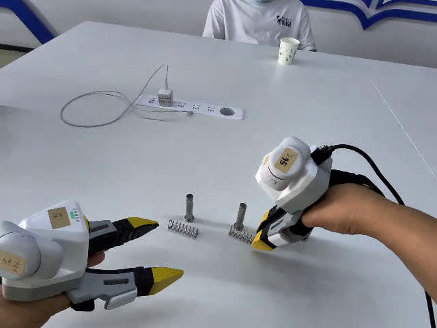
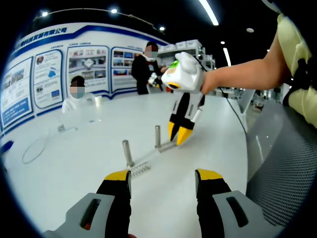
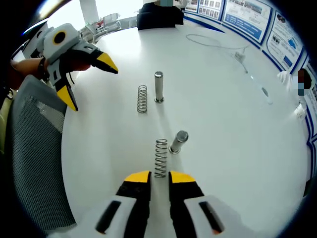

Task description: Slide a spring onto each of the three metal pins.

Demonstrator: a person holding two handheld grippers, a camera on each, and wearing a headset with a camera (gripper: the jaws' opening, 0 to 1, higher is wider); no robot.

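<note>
So the right spring (image 1: 240, 236) is lying flat on the white table (image 1: 102, 178), just near of the right pin (image 1: 240, 215). The pin stands upright and the spring sits practically against its base. A bit to the left, the left spring (image 1: 183, 229) lies the same way just near of the left pin (image 1: 189, 207), which is also upright. Both pins are bare. The right gripper (image 1: 261, 240) is tipped steeply down and to the left, with its yellow tips right at the right-hand end of the right spring. In the right gripper view the jaws are narrowed to a slim gap with the spring's end sitting in it, but I honestly can't tell if they're actually pinching it. The right hand (image 1: 345, 208) wraps the handle from the right, forearm coming in from the near right, and a black cable (image 1: 362, 156) loops off the back. The left gripper (image 1: 156, 249) is at the near left, held low and roughly level by the left hand (image 1: 27, 311). It points right, jaws spread wide, and the far jaw's tip is close to the left spring's end. Further back there's a white power strip (image 1: 191, 106) with a charger (image 1: 165, 96) plugged in and a looped cord (image 1: 89, 113), plus a paper cup (image 1: 288, 50) and a person (image 1: 259, 20) sitting at the far side.
</note>
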